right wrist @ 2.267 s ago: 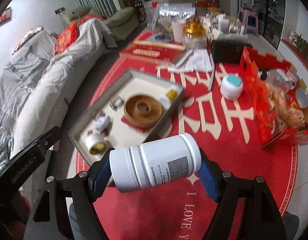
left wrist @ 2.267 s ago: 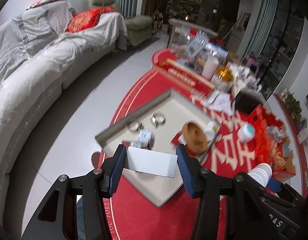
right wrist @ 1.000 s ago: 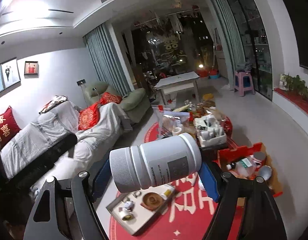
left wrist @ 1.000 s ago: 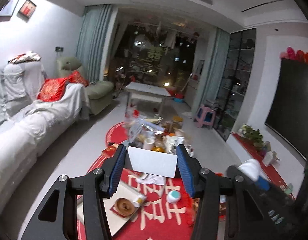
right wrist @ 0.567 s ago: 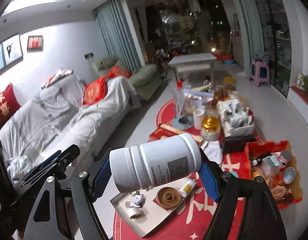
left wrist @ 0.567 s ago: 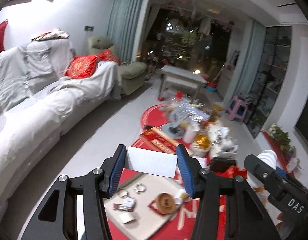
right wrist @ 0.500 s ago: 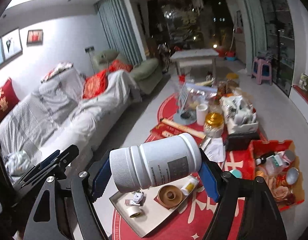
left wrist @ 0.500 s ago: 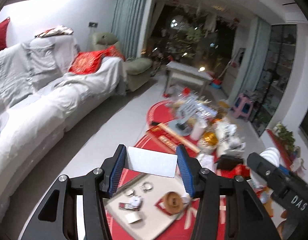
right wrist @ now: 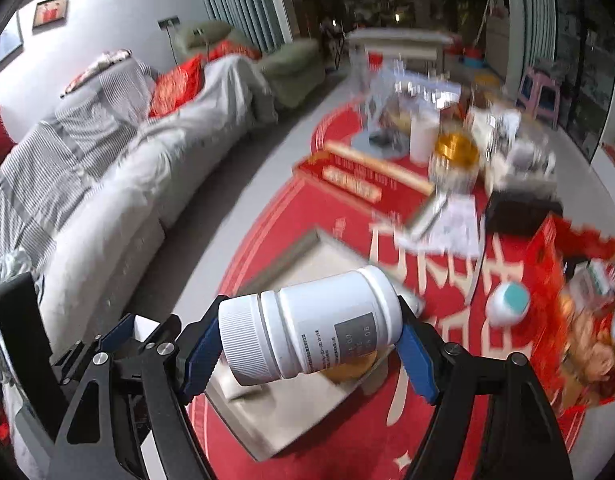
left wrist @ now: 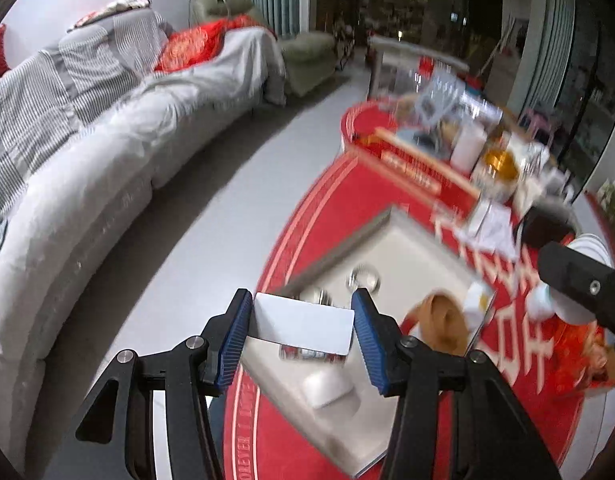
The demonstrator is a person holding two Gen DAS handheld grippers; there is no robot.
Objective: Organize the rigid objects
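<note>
My left gripper (left wrist: 303, 326) is shut on a flat white card (left wrist: 303, 328), held edge to edge above the near corner of a beige tray (left wrist: 411, 240) on a red round rug. My right gripper (right wrist: 309, 344) is shut on a white pill bottle (right wrist: 311, 340), lying sideways with its cap to the left, above the same tray (right wrist: 303, 256). The tray holds a brown round dish (left wrist: 443, 322), metal rings (left wrist: 363, 280) and small packets. The left gripper also shows at the lower left of the right wrist view (right wrist: 123, 340).
A grey covered sofa (left wrist: 87, 140) runs along the left. The red rug (left wrist: 347, 200) carries jars, a gold-lidded jar (right wrist: 455, 152), red boxes (right wrist: 363, 180), papers and a white pot with a teal lid (right wrist: 509, 304). A red open box (right wrist: 579, 300) of items is at the right.
Both grippers have tilted back down from facing the room and come closer to the rug and tray. Each keeps its hold: card in the left, bottle in the right.
</note>
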